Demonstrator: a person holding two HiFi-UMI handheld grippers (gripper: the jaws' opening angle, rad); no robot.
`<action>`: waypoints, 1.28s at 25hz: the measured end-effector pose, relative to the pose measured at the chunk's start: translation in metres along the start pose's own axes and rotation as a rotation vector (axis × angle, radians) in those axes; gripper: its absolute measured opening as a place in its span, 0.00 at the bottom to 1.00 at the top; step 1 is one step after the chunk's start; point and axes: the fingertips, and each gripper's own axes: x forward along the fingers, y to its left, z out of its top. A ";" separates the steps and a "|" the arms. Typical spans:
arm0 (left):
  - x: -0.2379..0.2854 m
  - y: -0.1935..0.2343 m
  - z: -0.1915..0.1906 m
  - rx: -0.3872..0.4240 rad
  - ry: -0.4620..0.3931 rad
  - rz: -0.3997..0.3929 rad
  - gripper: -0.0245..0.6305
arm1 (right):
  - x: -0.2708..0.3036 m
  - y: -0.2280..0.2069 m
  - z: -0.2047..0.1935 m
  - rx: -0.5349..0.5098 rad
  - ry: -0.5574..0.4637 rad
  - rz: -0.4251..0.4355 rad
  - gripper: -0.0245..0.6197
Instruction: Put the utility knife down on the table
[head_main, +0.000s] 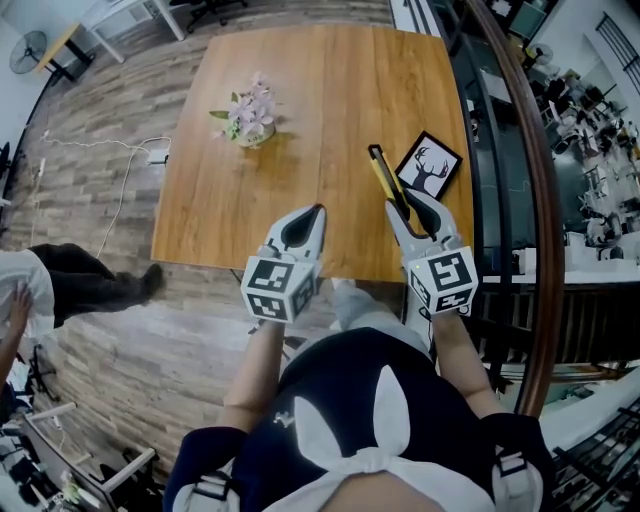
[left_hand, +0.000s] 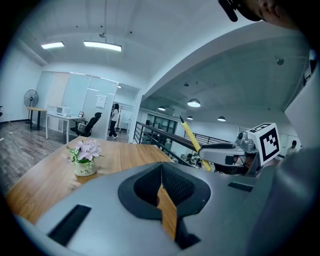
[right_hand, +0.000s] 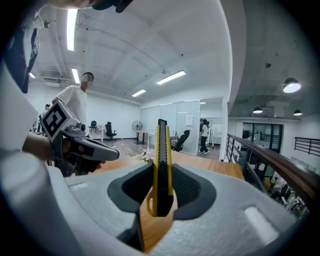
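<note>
The utility knife (head_main: 386, 176), yellow with a black slider, is held in my right gripper (head_main: 405, 207), which is shut on its handle end. Its tip points away over the wooden table (head_main: 330, 90), above the near right part. In the right gripper view the knife (right_hand: 161, 155) stands on edge between the pads (right_hand: 187, 187). My left gripper (head_main: 316, 212) hovers over the table's near edge with its jaws shut and nothing between them. The left gripper view shows the closed pads (left_hand: 175, 182), with the knife (left_hand: 192, 141) off to the right.
A small pot of pink flowers (head_main: 251, 118) stands left of the table's middle. A black-framed deer picture (head_main: 429, 165) lies by the right edge, just beyond the knife. A railing (head_main: 535, 200) runs along the right. A person (head_main: 40, 285) is on the floor at left.
</note>
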 end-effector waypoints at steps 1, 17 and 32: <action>0.000 0.001 -0.001 -0.003 0.002 0.002 0.07 | 0.001 0.001 -0.001 0.000 0.004 0.003 0.22; -0.002 0.027 -0.012 -0.058 0.017 0.055 0.07 | 0.028 0.019 -0.030 -0.003 0.095 0.072 0.22; 0.008 0.048 -0.019 -0.089 0.041 0.087 0.07 | 0.056 0.030 -0.079 -0.014 0.225 0.144 0.22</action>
